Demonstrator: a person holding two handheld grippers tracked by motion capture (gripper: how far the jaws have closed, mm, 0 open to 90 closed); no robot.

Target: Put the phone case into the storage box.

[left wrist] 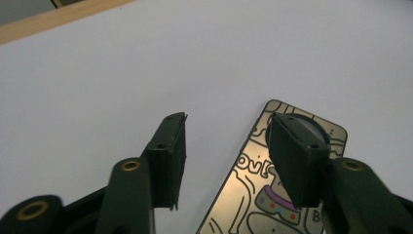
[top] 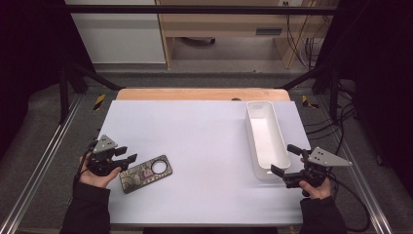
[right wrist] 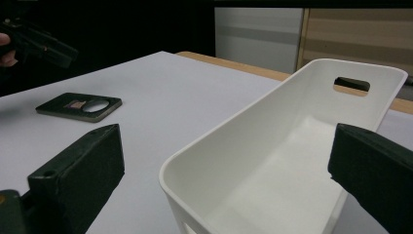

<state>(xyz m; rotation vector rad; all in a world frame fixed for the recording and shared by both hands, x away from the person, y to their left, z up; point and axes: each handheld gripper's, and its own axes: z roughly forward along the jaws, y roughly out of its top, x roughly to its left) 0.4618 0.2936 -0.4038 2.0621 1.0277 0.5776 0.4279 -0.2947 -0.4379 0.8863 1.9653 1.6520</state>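
A flat dark card (top: 146, 173) with cartoon drawings and a round window lies on the white table (top: 195, 131) at the near left. My left gripper (top: 125, 155) is open just left of it. In the left gripper view this gripper (left wrist: 229, 141) has one jaw over the card (left wrist: 248, 180) at its round-window end and the other over bare table. A long white bin (top: 265, 139) stands empty at the right. My right gripper (top: 286, 160) is open at the bin's near right corner. In the right gripper view the bin's (right wrist: 311, 122) near end lies between its jaws (right wrist: 226, 161), which hold nothing.
The table's wooden far edge (top: 202, 94) shows beyond the white top. Metal rails (top: 44, 161) and black frame bars run along both sides, with cables (top: 341, 122) on the floor at the right. In the right gripper view the card (right wrist: 80, 106) and the left gripper (right wrist: 39, 44) sit far off.
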